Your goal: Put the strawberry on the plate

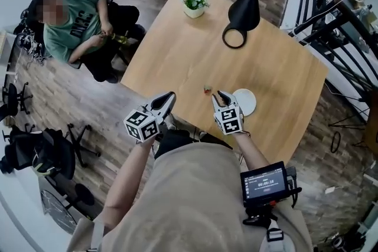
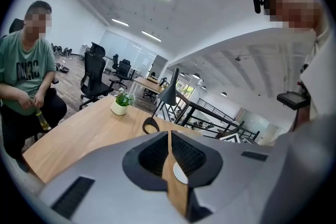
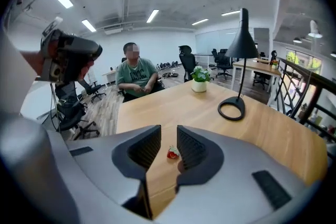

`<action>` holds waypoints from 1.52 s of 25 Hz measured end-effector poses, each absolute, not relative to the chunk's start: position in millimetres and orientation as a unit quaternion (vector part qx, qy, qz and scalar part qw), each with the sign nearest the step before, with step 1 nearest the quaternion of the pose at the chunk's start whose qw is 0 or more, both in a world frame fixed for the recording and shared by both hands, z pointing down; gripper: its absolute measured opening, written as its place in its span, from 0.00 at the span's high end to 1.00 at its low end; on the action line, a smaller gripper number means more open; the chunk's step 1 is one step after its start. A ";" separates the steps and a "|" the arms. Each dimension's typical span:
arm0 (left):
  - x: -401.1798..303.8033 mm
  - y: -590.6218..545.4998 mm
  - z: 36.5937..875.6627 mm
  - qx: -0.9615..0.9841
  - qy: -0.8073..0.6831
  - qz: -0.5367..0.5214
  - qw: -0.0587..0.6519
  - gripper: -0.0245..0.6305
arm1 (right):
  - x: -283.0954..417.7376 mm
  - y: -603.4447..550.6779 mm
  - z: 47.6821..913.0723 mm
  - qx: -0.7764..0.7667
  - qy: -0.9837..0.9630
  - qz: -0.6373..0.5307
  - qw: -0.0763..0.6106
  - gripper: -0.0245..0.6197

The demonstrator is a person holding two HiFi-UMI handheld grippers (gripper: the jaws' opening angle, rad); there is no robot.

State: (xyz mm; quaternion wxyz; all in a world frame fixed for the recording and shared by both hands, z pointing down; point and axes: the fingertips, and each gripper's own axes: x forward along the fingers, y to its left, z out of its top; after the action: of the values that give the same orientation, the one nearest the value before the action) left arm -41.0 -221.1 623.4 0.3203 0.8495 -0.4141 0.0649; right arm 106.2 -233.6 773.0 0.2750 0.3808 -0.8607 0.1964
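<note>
While the person stands at the near edge of the table [image 1: 195, 56], the strawberry [image 1: 207, 89] lies on the bare wood, not on the plate [image 1: 244, 101]. It sits near the plate's left side, apart from it, red with a bit of green on top.

The right tool [image 1: 220, 94] hangs over that spot, tilted downward, and from above its tips show just beside the strawberry, between the berry and the plate, covering part of the plate's left rim. Along that tool's own line of sight, the right tool [image 3: 168, 134] has its jaws partly apart with a clear gap. The strawberry [image 3: 172, 152] shows in that gap, lying on the table past the tips and closer to the right-hand jaw. Neither jaw touches it, and nothing is gripped.

The left tool [image 1: 169, 97] is held off to the left, near the table's edge and well apart from the berry. In its own view the left tool [image 2: 169, 136] has its tips together, leaving only a thin slit lower down, and it holds nothing. Through that slit a sliver of the white plate [image 2: 181, 174] and the wood show.

Farther back on the table stand a black lamp [image 1: 245, 6] and a small potted plant [image 1: 194, 2]. A person in a green shirt [image 1: 80, 26] sits beyond the far left corner.
</note>
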 end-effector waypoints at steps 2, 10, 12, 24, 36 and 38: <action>-42.6 -224.2 624.2 0.850 -0.413 0.069 0.319 0.96 | 97.5 -236.5 799.4 0.365 -0.857 0.195 0.309 0.84; -48.7 -231.9 623.4 0.848 -0.415 0.069 0.322 0.96 | 76.3 -248.3 897.7 0.322 -0.831 0.200 0.407 0.75; -50.1 -229.7 623.1 0.848 -0.415 0.072 0.323 0.94 | 72.7 -249.2 911.6 0.315 -0.829 0.196 0.418 0.75; -68.5 -221.8 629.5 0.838 -0.426 0.084 0.332 0.93 | 59.7 -257.3 958.6 0.298 -0.810 0.186 0.469 0.75; -81.8 -212.0 628.3 0.831 -0.436 0.089 0.333 0.93 | 58.5 -255.2 952.5 0.304 -0.813 0.218 0.447 0.77; -80.3 -211.2 629.2 0.831 -0.437 0.089 0.332 0.93 | 59.8 -254.9 952.1 0.309 -0.812 0.224 0.443 0.78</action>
State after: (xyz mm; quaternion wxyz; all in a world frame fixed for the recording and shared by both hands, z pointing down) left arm -80.3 -211.2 629.2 0.3317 0.8314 -0.4369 0.0888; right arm 59.8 -254.9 952.1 0.4426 0.3087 -0.8116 0.2239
